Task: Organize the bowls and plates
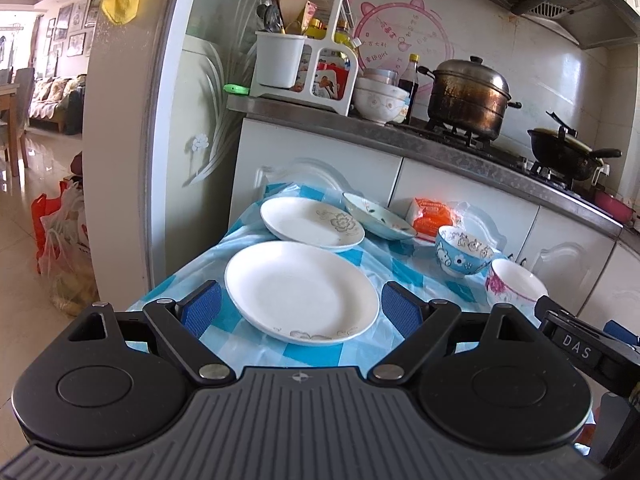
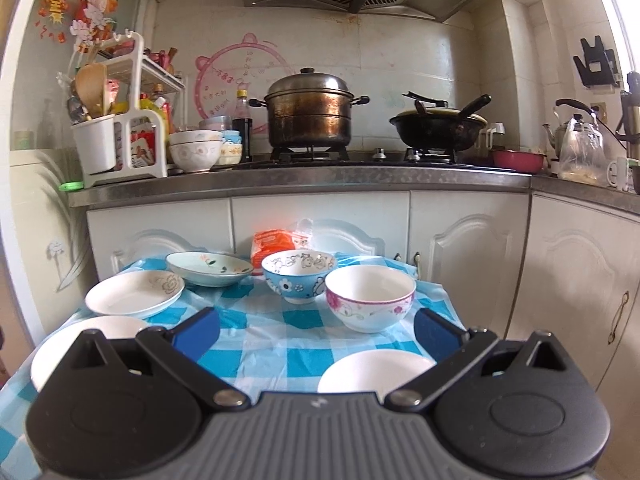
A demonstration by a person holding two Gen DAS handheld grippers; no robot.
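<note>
Both hand-held grippers are spread wide and empty. The left hand-held gripper point(image 1: 301, 312) straddles the large white plate point(image 1: 301, 292) lying on the checked bench point(image 1: 304, 354); a flower-print plate point(image 1: 312, 222) sits at its 12 o'clock. The right hand-held gripper point(image 2: 316, 330) faces the pink-flowered bowl point(image 2: 370, 296), with the blue bowl point(image 2: 299, 274) at its 10 o'clock. Glazed crockery looks stiff, slippery and breakable; pinching each rim edge seems safest.

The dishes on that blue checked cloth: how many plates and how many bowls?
Plates: 3, the plain white plate, the flower-print plate, the pale green dish.
Bowls: 3, the blue bowl, the pink-flowered bowl, the plain white bowl.
Total: 6.
</note>
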